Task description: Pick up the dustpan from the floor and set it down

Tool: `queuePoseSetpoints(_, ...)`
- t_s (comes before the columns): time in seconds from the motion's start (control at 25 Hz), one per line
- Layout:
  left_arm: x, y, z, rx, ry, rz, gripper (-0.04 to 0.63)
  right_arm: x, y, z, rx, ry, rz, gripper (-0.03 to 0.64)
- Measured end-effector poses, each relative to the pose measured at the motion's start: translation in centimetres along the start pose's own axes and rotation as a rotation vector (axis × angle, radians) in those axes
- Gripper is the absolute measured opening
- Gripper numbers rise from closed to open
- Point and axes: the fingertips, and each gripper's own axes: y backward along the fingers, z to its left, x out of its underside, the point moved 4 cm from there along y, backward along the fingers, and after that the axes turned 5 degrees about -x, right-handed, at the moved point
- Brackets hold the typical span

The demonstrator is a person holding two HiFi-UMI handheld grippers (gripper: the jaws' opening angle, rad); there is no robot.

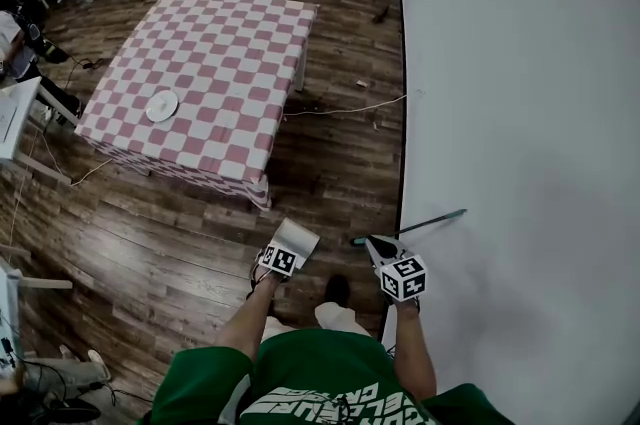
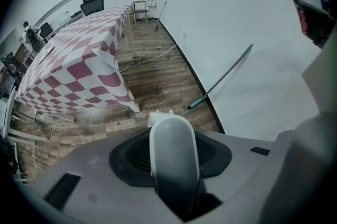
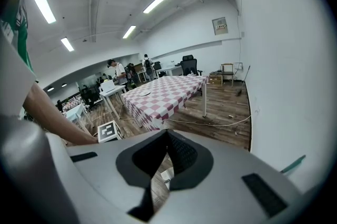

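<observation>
Head view, steeply downward over a green shirt and both forearms. Left gripper [image 1: 287, 250] aimed almost straight at the floor [image 1: 330, 153], closed at roughly half span on the handle [image 2: 174, 159] of the dustpan [image 1: 299, 236]. In the left gripper view, grey handle filling the gap between the ribbed pads [image 2: 213, 152]. Pan just at 1 o'clock of that gripper's marker cube [image 1: 283, 260], pale face tilted upward. Grip taken on the handle from above, probably for keeping the pan low and clear of the legs. Right gripper [image 1: 378, 247] empty, tips together, at 3 o'clock of the dustpan; apparently idle, the job needing one hand only. Broom [image 1: 420, 223] at 1 o'clock of the right gripper, close along the wall [image 1: 520, 113]. Checked table [image 1: 210, 53] at 11 o'clock, well apart. Not resolved: pan's lip resting on the boards or hanging just above them. Pan reduced to a white sliver beyond the handle in the left gripper view. Broom head too small to read.
</observation>
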Motion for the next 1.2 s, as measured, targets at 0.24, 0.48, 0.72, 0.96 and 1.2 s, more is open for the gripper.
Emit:
queuePoseSetpoints(0.24,-0.1,0.3,0.2,0.001,0.007,-0.012,0.202,-0.2,-0.2,0.3,0.000,-0.004,-0.008,0.008)
queuePoseSetpoints(0.48,-0.3,2.1,0.5,-0.021,0.001,-0.066,0.233,-0.2,0.0,0.8,-0.002,-0.007,-0.019,0.008)
queuePoseSetpoints(0.72,-2.1,6.2,0.3,0.016,0.004,-0.206,0.233,-0.7,-0.4,1.7,-0.009,-0.008,-0.053,0.008)
queuePoseSetpoints(0.96,-4.8,13.9,2.3,0.010,0.008,-0.441,0.233,-1.7,-1.2,3.7,-0.008,-0.012,-0.099,0.008)
queuePoseSetpoints(1.2,-5.9,20.7,6.4,0.000,0.055,-0.607,0.232,-1.6,-3.1,6.8,-0.002,-0.026,-0.128,0.008)
